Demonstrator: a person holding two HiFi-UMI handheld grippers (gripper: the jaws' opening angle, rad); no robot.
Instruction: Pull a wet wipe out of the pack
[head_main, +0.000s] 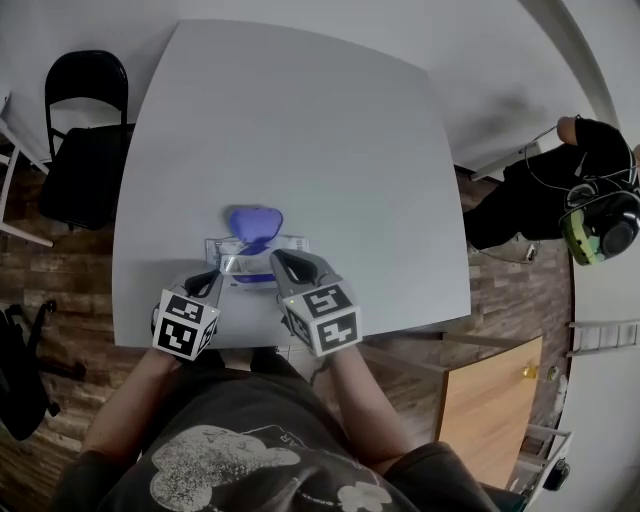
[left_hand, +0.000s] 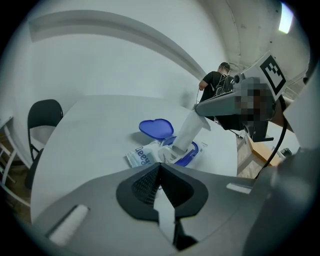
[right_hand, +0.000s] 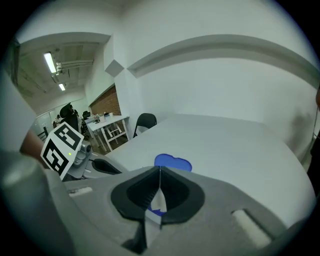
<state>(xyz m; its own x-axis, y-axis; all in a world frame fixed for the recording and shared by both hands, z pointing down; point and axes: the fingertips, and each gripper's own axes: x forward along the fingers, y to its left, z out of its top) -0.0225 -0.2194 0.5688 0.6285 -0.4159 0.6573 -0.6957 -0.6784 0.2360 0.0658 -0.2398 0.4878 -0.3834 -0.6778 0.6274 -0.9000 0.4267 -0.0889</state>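
Two grippers, both jaws together: right gripper (head_main: 281, 259) clamped on white wet wipe (left_hand: 189, 132), stretched from white-and-blue soft pack (left_hand: 141, 156) below its tips; left gripper (head_main: 212, 277) at pack's near edge. We pin pack, pull straight, steady.

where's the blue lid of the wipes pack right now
In the head view the blue lid lies flipped open on the white table at the far side of the wipes pack, just beyond the left claw and right claw.

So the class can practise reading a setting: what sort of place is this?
Probably a shared office or lab: a plain white table, a black folding chair, more desks under ceiling strip lights.
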